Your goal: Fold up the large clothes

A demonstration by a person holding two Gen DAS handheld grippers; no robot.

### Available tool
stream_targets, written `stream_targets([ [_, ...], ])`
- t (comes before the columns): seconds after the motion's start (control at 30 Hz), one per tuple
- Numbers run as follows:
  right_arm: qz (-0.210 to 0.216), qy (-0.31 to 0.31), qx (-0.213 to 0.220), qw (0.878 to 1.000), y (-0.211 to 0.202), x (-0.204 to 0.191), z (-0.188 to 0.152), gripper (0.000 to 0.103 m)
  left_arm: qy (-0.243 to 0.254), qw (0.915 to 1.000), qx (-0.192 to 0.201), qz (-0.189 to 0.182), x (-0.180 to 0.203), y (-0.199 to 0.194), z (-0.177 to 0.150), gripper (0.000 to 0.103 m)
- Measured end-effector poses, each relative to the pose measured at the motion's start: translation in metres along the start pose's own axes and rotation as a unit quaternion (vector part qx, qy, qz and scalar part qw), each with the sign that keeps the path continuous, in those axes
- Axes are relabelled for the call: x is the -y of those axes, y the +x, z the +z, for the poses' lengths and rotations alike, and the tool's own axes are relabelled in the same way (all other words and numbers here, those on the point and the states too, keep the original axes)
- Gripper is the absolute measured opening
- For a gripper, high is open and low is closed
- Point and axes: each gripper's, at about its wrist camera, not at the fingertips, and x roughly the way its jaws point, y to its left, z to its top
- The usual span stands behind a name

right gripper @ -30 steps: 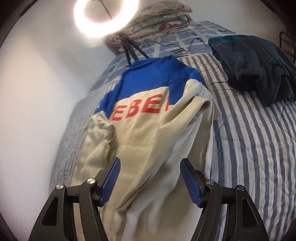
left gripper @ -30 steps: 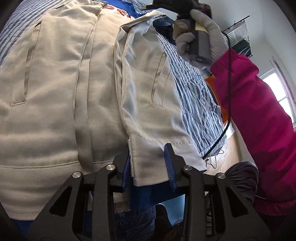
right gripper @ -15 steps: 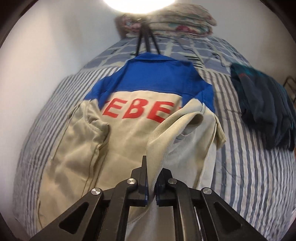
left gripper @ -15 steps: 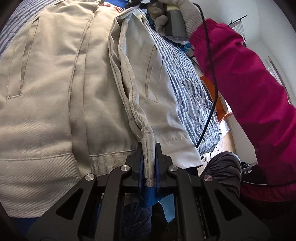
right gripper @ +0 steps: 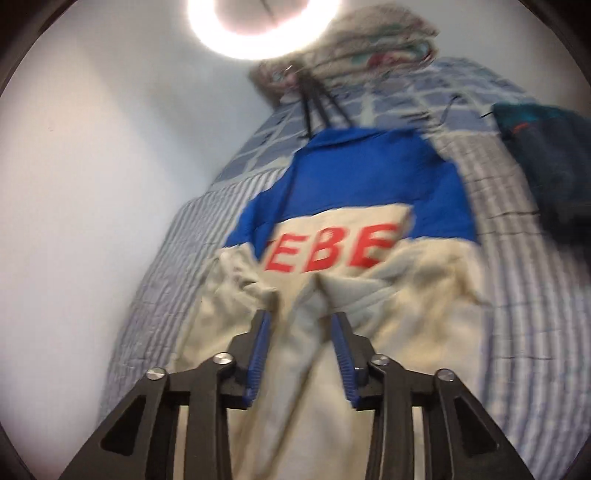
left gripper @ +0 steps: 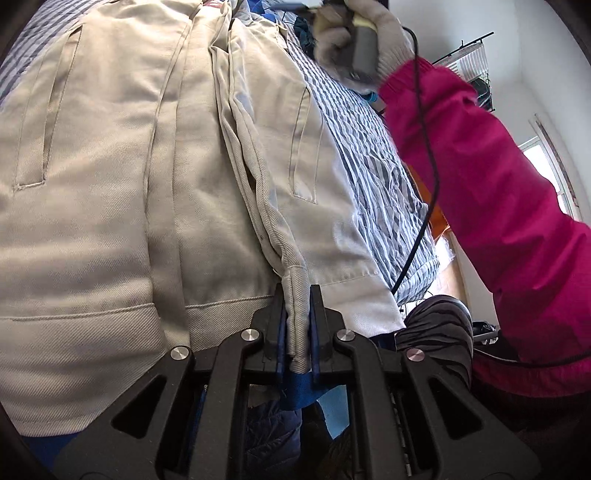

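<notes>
A beige jacket (left gripper: pixel 110 184) with a blue yoke and red letters lies back-up on a striped bed. My left gripper (left gripper: pixel 297 332) is shut on the edge of its hem, where the right-hand flap is folded inward. In the right wrist view the jacket (right gripper: pixel 369 314) fills the middle, and the folded flap forms a ridge running toward the letters. My right gripper (right gripper: pixel 299 354) hovers over that ridge. Its jaws are opening, with cloth lying between the blue pads (right gripper: pixel 258 354) but not pinched. A gloved hand (left gripper: pixel 369 33) carries that gripper at the jacket's far end.
The striped bed cover (right gripper: pixel 535 332) lies to the right of the jacket. On it sits a pile of dark clothes (right gripper: pixel 546 166). A ring light (right gripper: pixel 258 22) on a tripod (right gripper: pixel 317 99) and a folded quilt (right gripper: pixel 376 44) stand at the head. A white wall is on the left. A pink sleeve (left gripper: pixel 498 203) and cable (left gripper: pixel 428 147) cross on the right.
My left gripper closed on the hem edge and has held it since. My right gripper closed on the flap, drew it inward over the jacket, and has now parted its jaws.
</notes>
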Motion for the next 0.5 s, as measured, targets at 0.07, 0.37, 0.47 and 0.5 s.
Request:
stream_targets([
  [0.07,-0.051,-0.022,-0.003,0.998,-0.004,0.006,-0.005,0.021,0.000,1.0000,0.001,0.001,0.000,0.000,0.000,0.008],
  [0.37,-0.121,-0.053,-0.047,0.990,0.046,-0.011,-0.048,0.021,0.018,0.9994,0.013,0.028,0.013,-0.007,-0.006,0.008],
  [0.47,-0.119,-0.085,-0.047,0.988,0.042,-0.027,-0.051,0.020,0.026,0.9990,0.017,0.031,0.016,-0.011,-0.007,0.008],
  [0.5,-0.069,-0.071,-0.048,0.994,0.032,-0.026,-0.050,0.020,0.032,0.9987,0.019,0.034,0.019,-0.013,-0.008,0.008],
])
